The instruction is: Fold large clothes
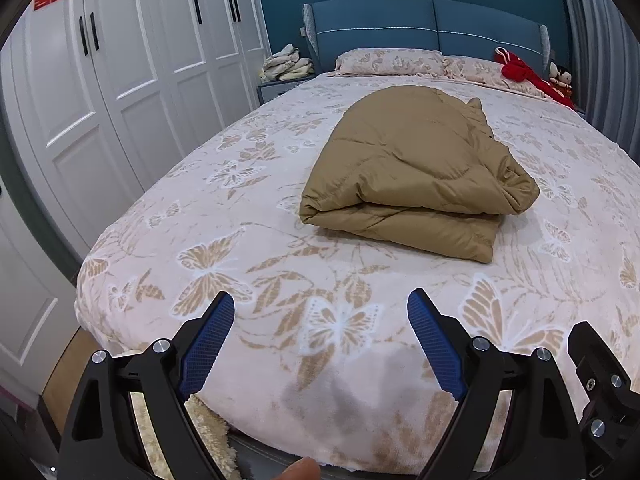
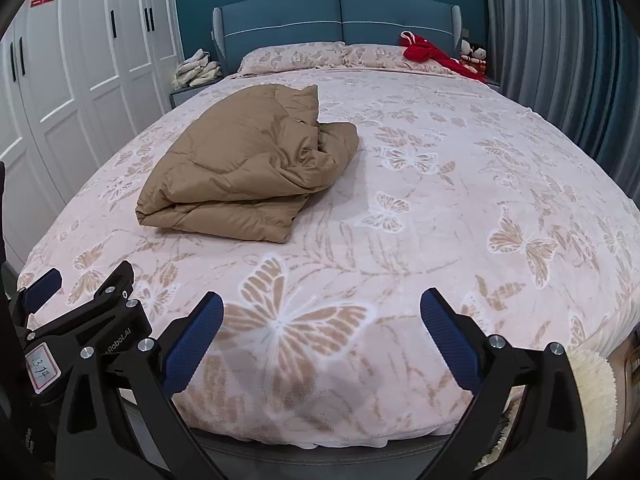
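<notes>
A tan quilted down jacket (image 1: 408,168) lies folded into a thick bundle on the bed, with its right side bunched up; the right wrist view shows the jacket (image 2: 240,168) left of centre. My left gripper (image 1: 320,296) hovers open over the foot of the bed, well short of the jacket, with nothing between its blue pads. My right gripper (image 2: 322,296) is also open and holds nothing, over the bed's near edge to the right of the jacket. The two grippers are side by side: the left gripper (image 2: 80,284) shows at the right view's left edge.
The bed (image 1: 240,240) has a pink butterfly-print cover, two pillows (image 1: 388,62) and a blue headboard (image 1: 432,24). Red clothes (image 1: 520,70) lie at the far right. White wardrobe doors (image 1: 120,60) stand on the left, curtains (image 2: 560,60) on the right. A cream rug (image 1: 208,420) is below.
</notes>
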The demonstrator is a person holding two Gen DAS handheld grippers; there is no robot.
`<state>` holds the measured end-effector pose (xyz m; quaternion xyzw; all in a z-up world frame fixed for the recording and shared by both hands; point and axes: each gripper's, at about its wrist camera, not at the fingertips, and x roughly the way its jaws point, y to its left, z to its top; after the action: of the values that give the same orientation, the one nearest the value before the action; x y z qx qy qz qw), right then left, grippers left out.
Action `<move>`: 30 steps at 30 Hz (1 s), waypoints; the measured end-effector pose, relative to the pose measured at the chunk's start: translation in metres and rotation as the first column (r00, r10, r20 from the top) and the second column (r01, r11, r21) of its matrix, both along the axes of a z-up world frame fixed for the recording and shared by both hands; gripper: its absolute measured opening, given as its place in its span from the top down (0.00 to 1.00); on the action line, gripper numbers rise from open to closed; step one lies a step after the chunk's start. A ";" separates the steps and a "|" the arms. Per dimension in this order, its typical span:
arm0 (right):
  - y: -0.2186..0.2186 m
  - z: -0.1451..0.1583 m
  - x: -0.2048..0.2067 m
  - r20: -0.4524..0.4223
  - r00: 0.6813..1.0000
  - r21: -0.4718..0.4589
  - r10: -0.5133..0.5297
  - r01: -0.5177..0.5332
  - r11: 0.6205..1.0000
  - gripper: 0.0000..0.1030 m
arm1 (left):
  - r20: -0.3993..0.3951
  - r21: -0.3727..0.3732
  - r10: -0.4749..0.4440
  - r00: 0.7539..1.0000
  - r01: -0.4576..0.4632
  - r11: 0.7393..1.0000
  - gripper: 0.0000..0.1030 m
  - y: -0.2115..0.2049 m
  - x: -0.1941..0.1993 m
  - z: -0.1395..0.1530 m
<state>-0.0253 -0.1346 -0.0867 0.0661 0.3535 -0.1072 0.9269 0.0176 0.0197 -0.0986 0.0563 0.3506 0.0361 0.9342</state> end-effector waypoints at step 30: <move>0.007 0.000 0.002 0.001 1.000 -0.005 0.012 -0.012 1.000 0.06 | 0.010 -0.012 0.010 1.000 -0.010 1.000 0.16 0.008 0.000 0.001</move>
<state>-0.0232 -0.1274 -0.0863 0.0615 0.3531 -0.1026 0.9279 0.0174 0.0280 -0.0972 0.0488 0.3461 0.0392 0.9361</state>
